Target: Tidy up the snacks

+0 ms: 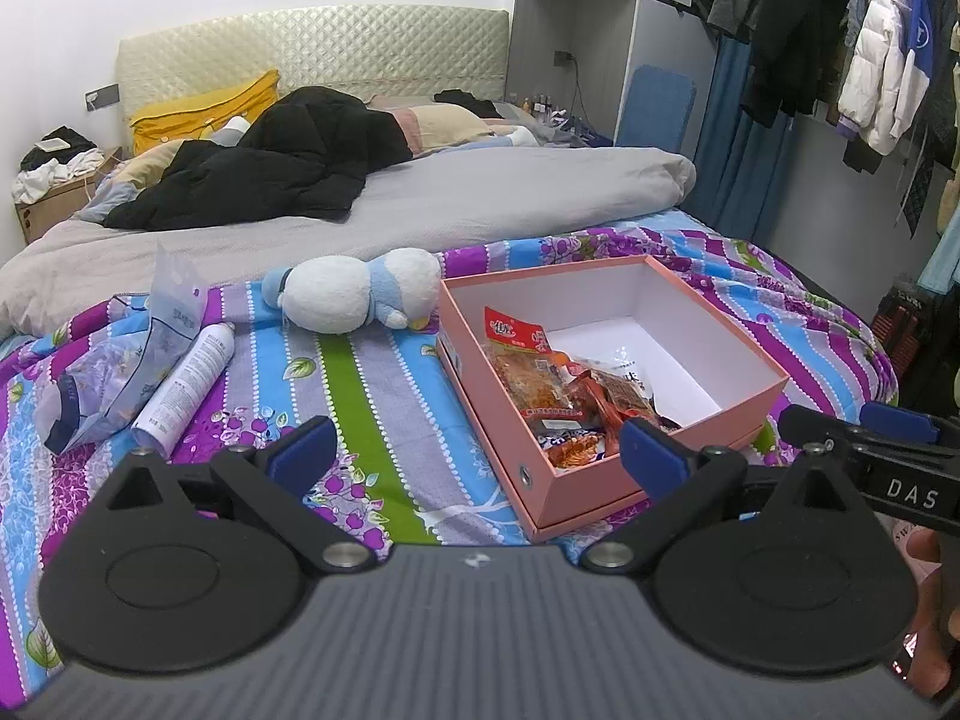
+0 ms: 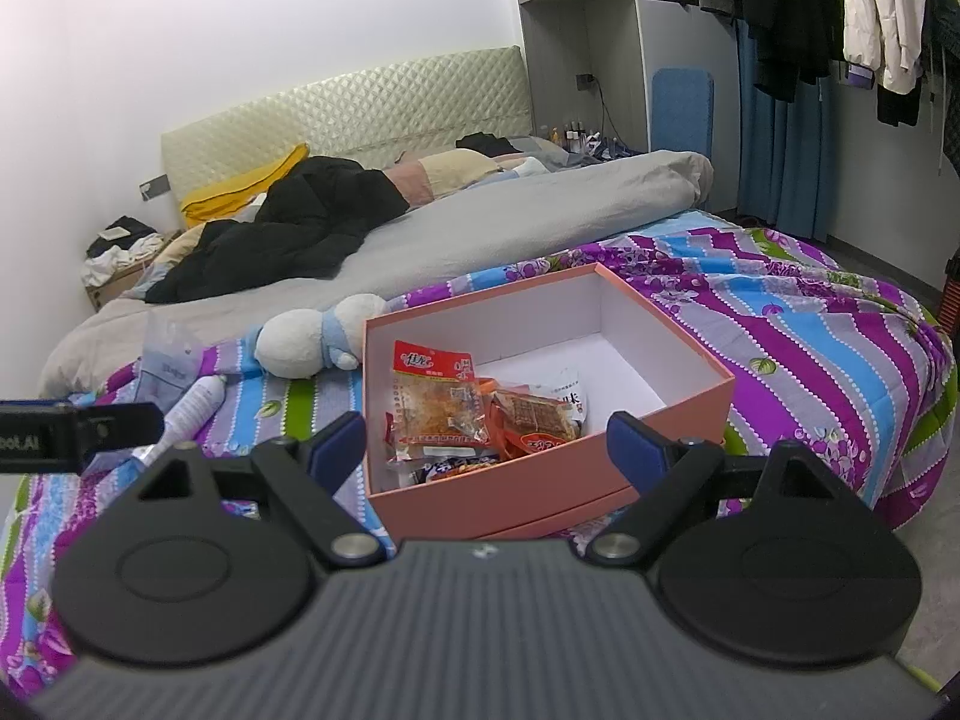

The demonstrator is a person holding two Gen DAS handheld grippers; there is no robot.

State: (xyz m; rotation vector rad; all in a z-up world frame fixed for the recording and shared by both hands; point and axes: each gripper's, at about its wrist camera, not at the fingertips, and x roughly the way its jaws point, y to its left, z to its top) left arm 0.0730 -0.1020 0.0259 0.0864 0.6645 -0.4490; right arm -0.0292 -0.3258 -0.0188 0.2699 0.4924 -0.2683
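Observation:
A pink box with a white inside stands open on the striped bedspread. Several snack packets lie in its near-left part; the far-right part shows bare white floor. My left gripper hovers open over the bedspread just left of the box's near corner, nothing between its blue pads. My right gripper is open in front of the box's near wall, its fingers straddling that wall without touching it. The right gripper's fingers show at the right edge of the left wrist view.
A white spray can and a clear plastic pouch lie left of the box. A white and blue plush toy rests behind them. A grey duvet and a black jacket cover the far bed. The bed's edge drops off at right.

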